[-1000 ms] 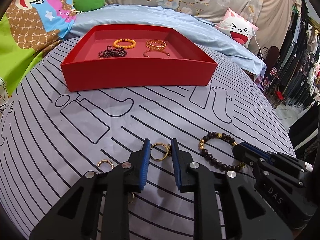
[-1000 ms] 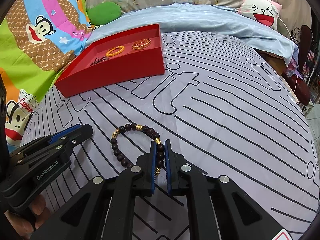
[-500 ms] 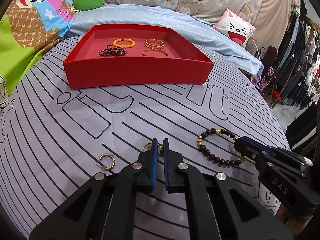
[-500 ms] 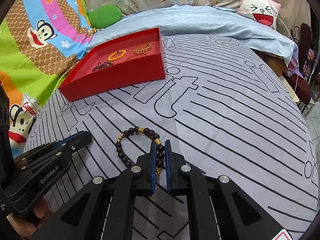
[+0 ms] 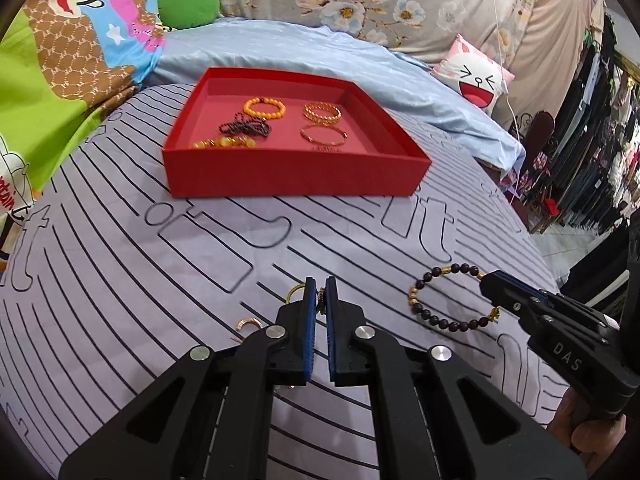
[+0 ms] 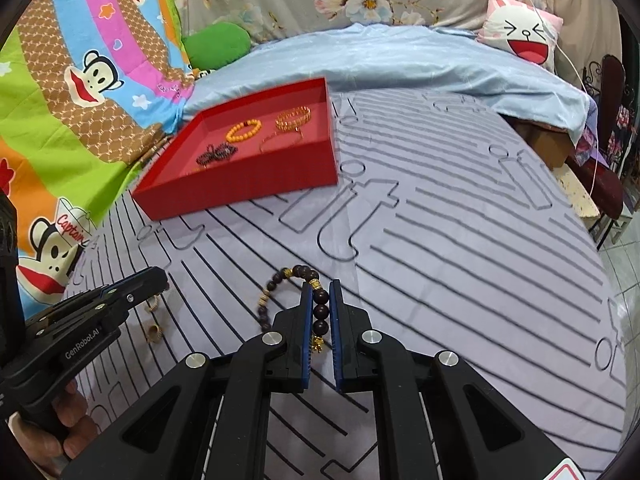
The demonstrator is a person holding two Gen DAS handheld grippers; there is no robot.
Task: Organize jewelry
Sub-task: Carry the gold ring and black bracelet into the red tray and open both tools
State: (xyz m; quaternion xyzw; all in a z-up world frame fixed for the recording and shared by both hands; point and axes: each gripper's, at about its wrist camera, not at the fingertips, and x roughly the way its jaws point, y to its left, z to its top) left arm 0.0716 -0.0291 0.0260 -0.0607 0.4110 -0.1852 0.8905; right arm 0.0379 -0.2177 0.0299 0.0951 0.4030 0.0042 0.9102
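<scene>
A red tray (image 5: 296,178) stands on the grey striped bedspread and shows in the right wrist view too (image 6: 240,194). It holds an orange bead bracelet (image 5: 265,107), gold bangles (image 5: 322,112), a dark chain (image 5: 245,127) and yellow beads (image 5: 224,143). My left gripper (image 5: 319,292) is shut on a gold ring (image 5: 295,293), lifted above the cover. My right gripper (image 6: 321,294) is shut on a dark bead bracelet (image 6: 320,312), which hangs to the left; it shows in the left wrist view (image 5: 436,298).
A small gold earring (image 5: 248,325) lies on the cover left of my left gripper. Another small gold piece (image 6: 154,334) lies under the left gripper in the right wrist view. A blue quilt (image 6: 400,64), pillows and a cartoon blanket (image 6: 60,92) lie behind the tray.
My left gripper closed on the gold ring and lifted it. My right gripper, shut on the dark bracelet, raised it off the cover. Both views rose and shifted.
</scene>
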